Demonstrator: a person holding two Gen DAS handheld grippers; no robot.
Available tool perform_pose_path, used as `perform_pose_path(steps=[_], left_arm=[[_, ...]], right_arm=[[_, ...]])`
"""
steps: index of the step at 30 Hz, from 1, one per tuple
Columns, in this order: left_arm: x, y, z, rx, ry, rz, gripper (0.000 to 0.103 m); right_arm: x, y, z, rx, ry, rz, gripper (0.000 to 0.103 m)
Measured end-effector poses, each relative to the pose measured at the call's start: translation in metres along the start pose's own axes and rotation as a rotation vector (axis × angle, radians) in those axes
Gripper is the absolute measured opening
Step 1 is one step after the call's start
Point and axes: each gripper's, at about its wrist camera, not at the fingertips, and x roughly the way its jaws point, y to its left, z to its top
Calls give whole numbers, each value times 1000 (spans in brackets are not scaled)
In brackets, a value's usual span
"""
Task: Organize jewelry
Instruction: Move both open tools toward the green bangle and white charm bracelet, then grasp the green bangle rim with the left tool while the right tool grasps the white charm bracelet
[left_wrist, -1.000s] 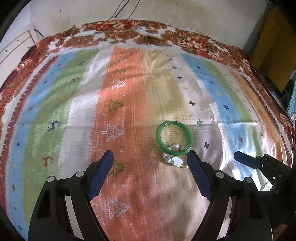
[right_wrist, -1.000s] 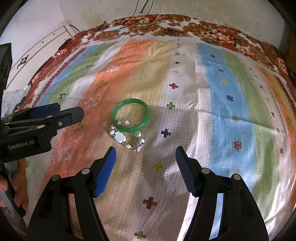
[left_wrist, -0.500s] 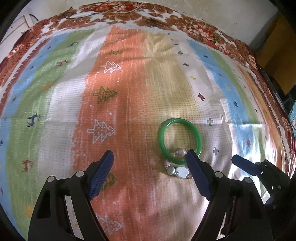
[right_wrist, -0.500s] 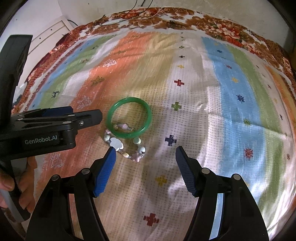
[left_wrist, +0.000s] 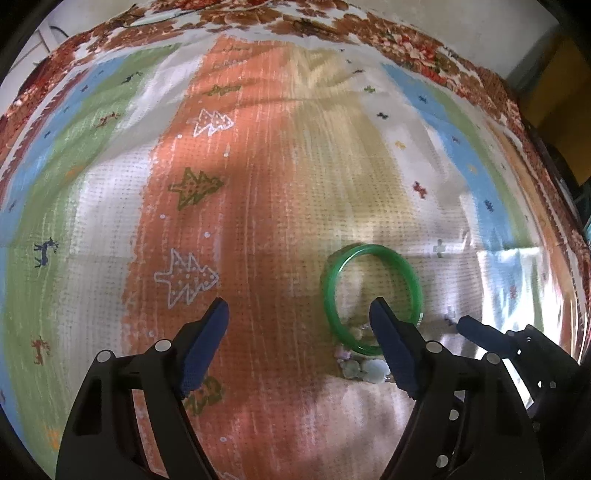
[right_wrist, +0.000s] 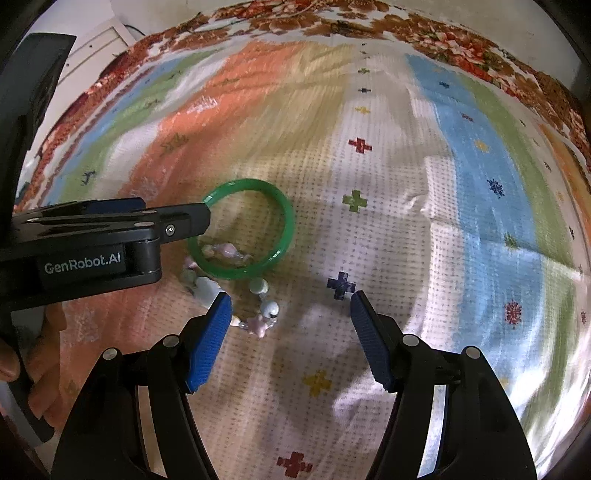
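Observation:
A green bangle (left_wrist: 372, 249) lies flat on the striped cloth (left_wrist: 258, 184), overlapping a bracelet of pale beads (left_wrist: 364, 367) at its near edge. My left gripper (left_wrist: 299, 311) hangs just left of the bangle. Its jaws are closing with only bare cloth between them, and the right finger covers part of the ring's inside. In the right wrist view the bangle (right_wrist: 289, 221) and the bead bracelet (right_wrist: 258, 325) sit ahead of my right gripper (right_wrist: 290, 301). It is open, with its left finger beside the beads and a few beads between the jaws.
A person's hand (right_wrist: 22, 369) holds the left gripper's handle at the lower left. The cloth has a floral border (left_wrist: 406, 44) at the far side. A wall stands behind it, and dark furniture (left_wrist: 561, 110) is at the right.
Both grippers came down and closer to the jewelry. The left one's right finger now overlaps the bangle, and its jaws narrowed slightly. The right one's left finger reached the beads.

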Motion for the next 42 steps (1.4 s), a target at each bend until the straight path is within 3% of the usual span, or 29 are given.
perform_pose_path(steps=[9, 14, 16, 17, 19, 21, 28, 42], left_arm=[[10, 2, 3, 27, 8, 30, 73], [14, -4, 1, 76, 26, 108, 63], [14, -1, 2, 71, 28, 127, 49], [12, 3, 2, 58, 30, 131, 45], [10, 12, 3, 40, 32, 157, 17], [9, 20, 3, 27, 32, 165, 8], [-2, 31, -5, 0, 36, 100, 6], [-42, 25, -27, -10, -2, 68, 7]], right_arm=[[8, 1, 1, -16, 19, -33, 66], [8, -3, 0, -18, 32, -71, 46], [7, -6, -1, -20, 29, -82, 31], [7, -5, -1, -23, 29, -83, 29], [7, -5, -2, -33, 35, -79, 13], [6, -3, -3, -37, 39, -79, 12], [-4, 1, -8, -43, 31, -42, 11], [-48, 19, -20, -78, -52, 5, 11]])
